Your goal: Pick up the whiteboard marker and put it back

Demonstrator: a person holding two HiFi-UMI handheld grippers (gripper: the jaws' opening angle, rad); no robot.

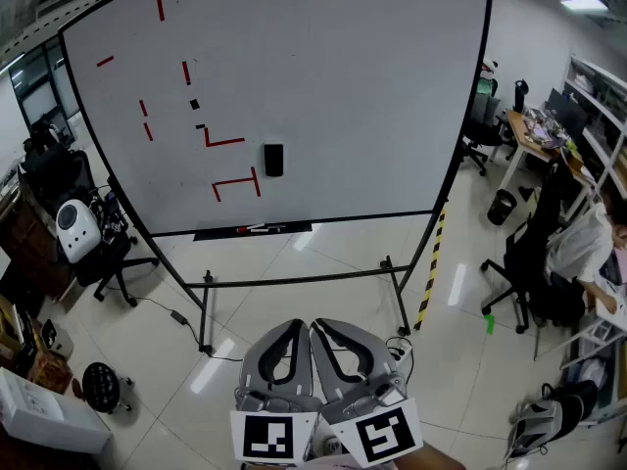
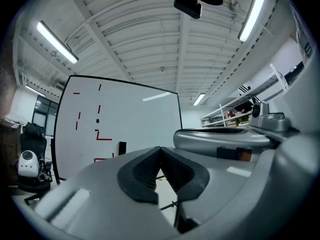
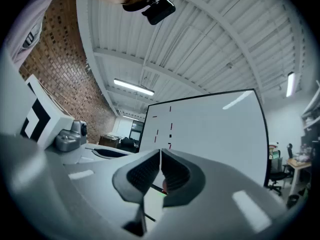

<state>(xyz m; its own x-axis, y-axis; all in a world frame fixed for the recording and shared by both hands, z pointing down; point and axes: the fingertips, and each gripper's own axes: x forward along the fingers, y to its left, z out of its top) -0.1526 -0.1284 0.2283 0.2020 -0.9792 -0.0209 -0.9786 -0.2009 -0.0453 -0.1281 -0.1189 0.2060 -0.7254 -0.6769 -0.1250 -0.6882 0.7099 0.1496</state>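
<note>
Floor (image 1: 323,304) at lower centre lies open up to the whiteboard (image 1: 323,76); its stand bar (image 1: 294,281) crosses low; chairs (image 1: 110,260) hem both sides, desks (image 1: 534,135) the right edge.

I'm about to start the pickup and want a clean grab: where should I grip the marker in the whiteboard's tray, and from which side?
The marker lies lengthwise in the tray along the bottom edge of the whiteboard. It is probably best to pinch its barrel mid-length, with the right tongs coming from the front and slightly above, jaws across the barrel. The whiteboard blocks the back.
</note>
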